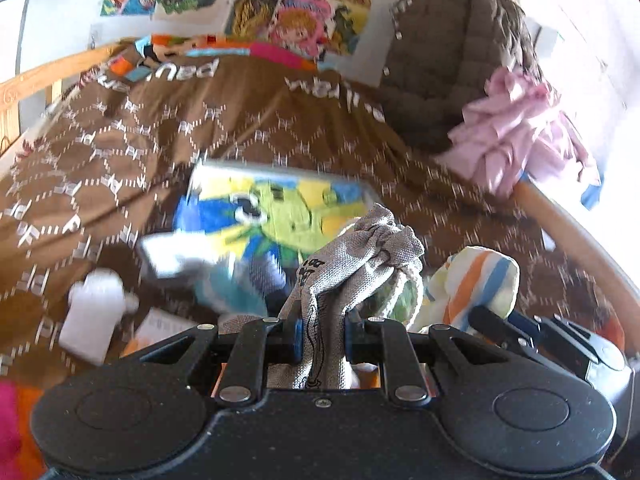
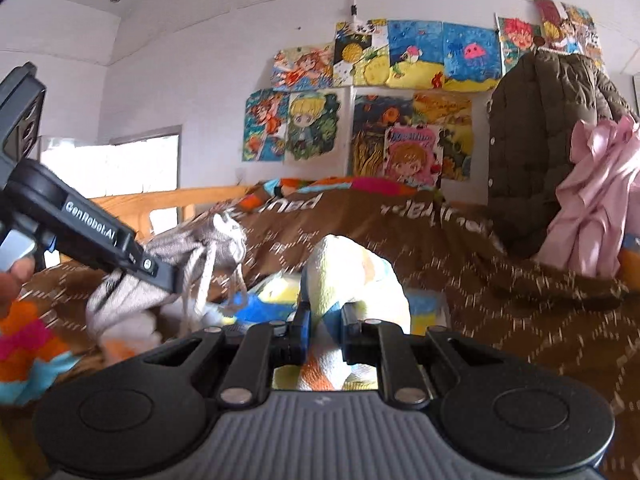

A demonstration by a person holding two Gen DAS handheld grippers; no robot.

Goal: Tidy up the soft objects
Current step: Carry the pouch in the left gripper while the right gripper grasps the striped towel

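Note:
My left gripper [image 1: 320, 334] is shut on the rim of a grey woven drawstring bag [image 1: 360, 252] and holds it up over the bed; the bag also shows in the right wrist view [image 2: 160, 264] under the left gripper's body [image 2: 80, 232]. My right gripper [image 2: 324, 332] is shut on a soft striped toy [image 2: 352, 276], white with yellow, orange and blue bands. The toy shows in the left wrist view [image 1: 476, 284] just right of the bag's mouth, with the right gripper's body [image 1: 540, 336] below it.
A brown patterned bedspread [image 1: 240, 128] covers the bed. On it lie a blue, yellow and green cartoon towel [image 1: 276, 208] and a white bottle [image 1: 92, 316]. A brown quilted jacket [image 2: 540, 140] and pink garment [image 2: 596, 196] hang at right. A wooden bed rail [image 2: 160, 200] runs behind.

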